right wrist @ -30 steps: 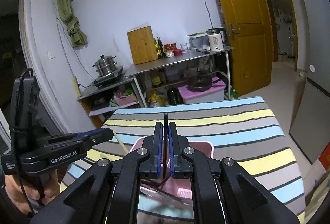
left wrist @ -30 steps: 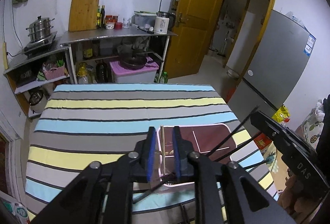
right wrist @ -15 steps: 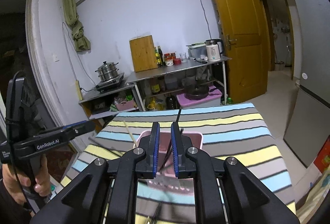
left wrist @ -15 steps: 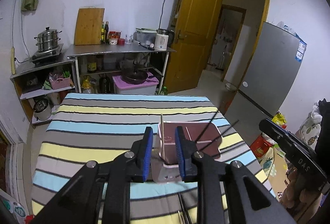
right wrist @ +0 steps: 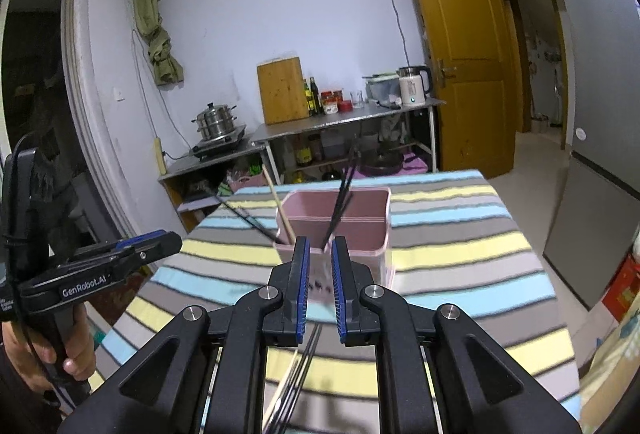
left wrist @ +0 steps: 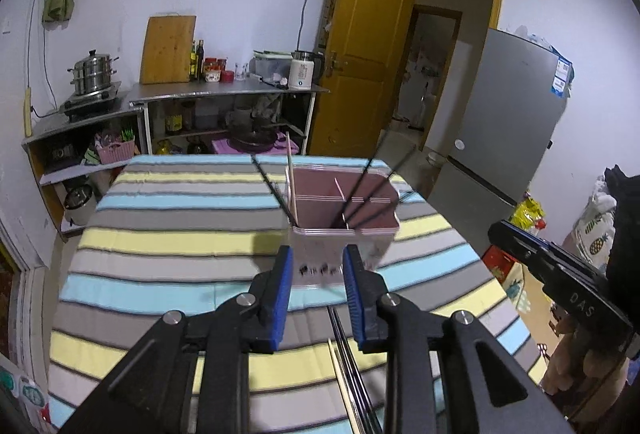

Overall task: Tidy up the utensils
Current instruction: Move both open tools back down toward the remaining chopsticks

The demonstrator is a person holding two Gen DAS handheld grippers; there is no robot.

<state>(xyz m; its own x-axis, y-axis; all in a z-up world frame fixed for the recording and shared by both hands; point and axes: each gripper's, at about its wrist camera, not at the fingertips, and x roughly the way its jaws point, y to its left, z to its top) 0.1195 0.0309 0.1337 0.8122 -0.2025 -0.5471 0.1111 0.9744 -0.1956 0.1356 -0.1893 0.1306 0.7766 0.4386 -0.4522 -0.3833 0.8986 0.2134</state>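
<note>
Both claws hang empty above the striped worktop [left wrist: 168,246]: the left claw [left wrist: 316,276] parted wide, the right claw [right wrist: 320,270] parted narrowly. Just beyond stands the pink holder [left wrist: 344,230], with a wooden chopstick [left wrist: 291,186] and black chopsticks [left wrist: 368,190] leaning inside. More loose chopsticks [left wrist: 346,366] lie beneath the claws. Next, it seems, comes descending to pinch one and lift it into the holder.
</note>
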